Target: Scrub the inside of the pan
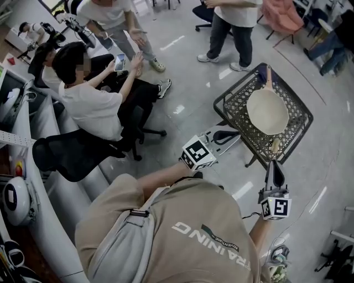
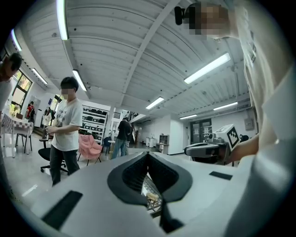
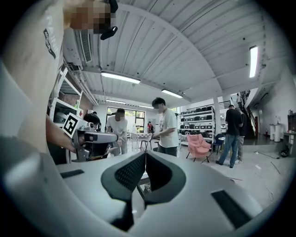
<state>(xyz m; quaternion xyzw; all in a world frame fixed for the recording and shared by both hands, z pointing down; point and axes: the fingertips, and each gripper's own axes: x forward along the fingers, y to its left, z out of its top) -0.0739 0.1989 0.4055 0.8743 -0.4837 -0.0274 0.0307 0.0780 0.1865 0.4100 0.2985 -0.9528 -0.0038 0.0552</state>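
A cream pan (image 1: 267,112) lies on a black wire-mesh table (image 1: 232,102), its wooden handle (image 1: 269,76) pointing away from me. A small tan object (image 1: 275,145) rests on the mesh near the table's front edge. My left gripper (image 1: 236,132) hovers at the table's near left edge, jaws shut and empty. My right gripper (image 1: 275,163) hangs just in front of the table, short of the pan, also shut with nothing in it. In the left gripper view the shut jaws (image 2: 148,155) tilt upward into the room. The right gripper view shows its tips (image 3: 144,153) pressed together.
A person sits in a black office chair (image 1: 72,155) to the left, beside a curved white desk (image 1: 38,182). Several people stand beyond the table. A pink chair (image 1: 282,14) is at the far right. Open tiled floor surrounds the mesh table.
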